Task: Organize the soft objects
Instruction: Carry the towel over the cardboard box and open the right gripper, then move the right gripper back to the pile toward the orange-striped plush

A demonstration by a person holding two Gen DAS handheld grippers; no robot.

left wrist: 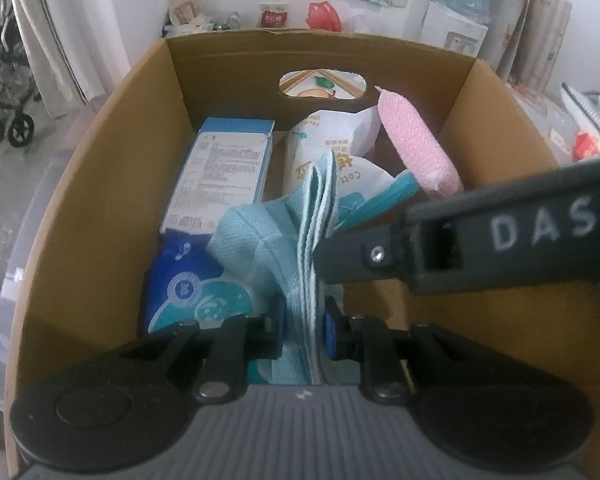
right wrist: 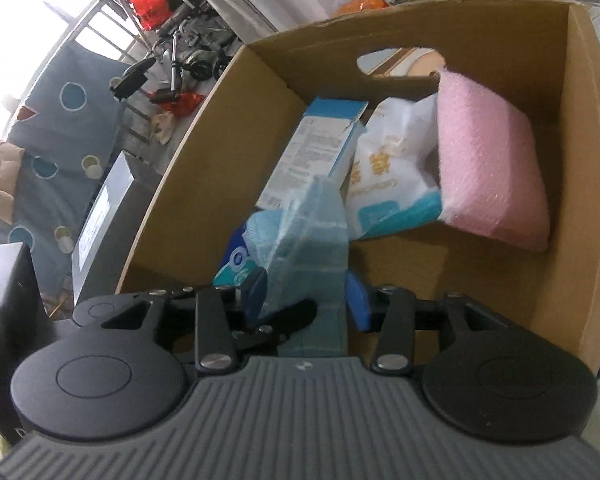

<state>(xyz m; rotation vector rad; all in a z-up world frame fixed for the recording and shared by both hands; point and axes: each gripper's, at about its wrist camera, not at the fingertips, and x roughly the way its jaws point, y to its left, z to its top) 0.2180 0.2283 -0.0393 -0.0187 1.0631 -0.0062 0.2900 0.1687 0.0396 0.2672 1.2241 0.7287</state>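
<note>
- The left claw (left wrist: 302, 330) is clamped on a folded light-blue cloth (left wrist: 260, 240), held over the open cardboard box (left wrist: 100, 160).
- The right claw (right wrist: 306, 300) has the same cloth (right wrist: 308, 240) between its pads; its jaws stand apart and no squeeze shows, so it reads as let go.
- Already in the box: a pink sponge (right wrist: 488, 172) leaning in the far right corner, a white wipes pack (right wrist: 388, 168), a blue-and-white carton (left wrist: 224, 168) and a blue pack (left wrist: 176, 280).
- The cloth looks light, limp and not fragile; its free end droops.
- I judge the stacked fold edges the best hold, since one layer alone would let it unfold.
- The bare floor at the box's near right looks like the spot for it.
</note>
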